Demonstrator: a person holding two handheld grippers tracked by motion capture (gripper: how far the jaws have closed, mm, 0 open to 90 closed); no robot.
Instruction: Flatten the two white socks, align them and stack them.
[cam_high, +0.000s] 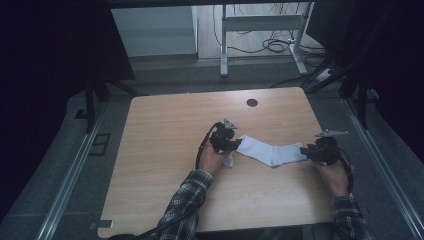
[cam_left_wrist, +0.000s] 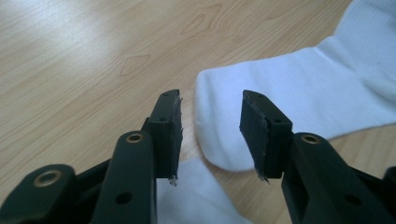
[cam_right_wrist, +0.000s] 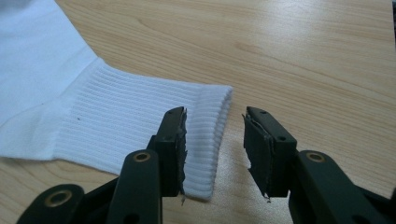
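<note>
A white sock (cam_high: 270, 152) lies flat across the middle of the wooden table (cam_high: 165, 130). My left gripper (cam_high: 235, 145) sits at its left end. In the left gripper view the rounded toe of the sock (cam_left_wrist: 261, 107) lies between the jaws of that gripper (cam_left_wrist: 210, 116), which stand apart without pressing on it. My right gripper (cam_high: 306, 152) is at the sock's right end. In the right gripper view the ribbed cuff (cam_right_wrist: 140, 121) reaches under the left jaw, its edge in the gap of this gripper (cam_right_wrist: 214, 135), and the jaws stand apart.
A second piece of white cloth (cam_high: 229, 161) lies under my left gripper, seen below its jaws (cam_left_wrist: 201, 196). The table has a round cable hole (cam_high: 252, 102) near its far edge. Beyond it stand a desk frame (cam_high: 260, 30) and floor cables (cam_high: 275, 46).
</note>
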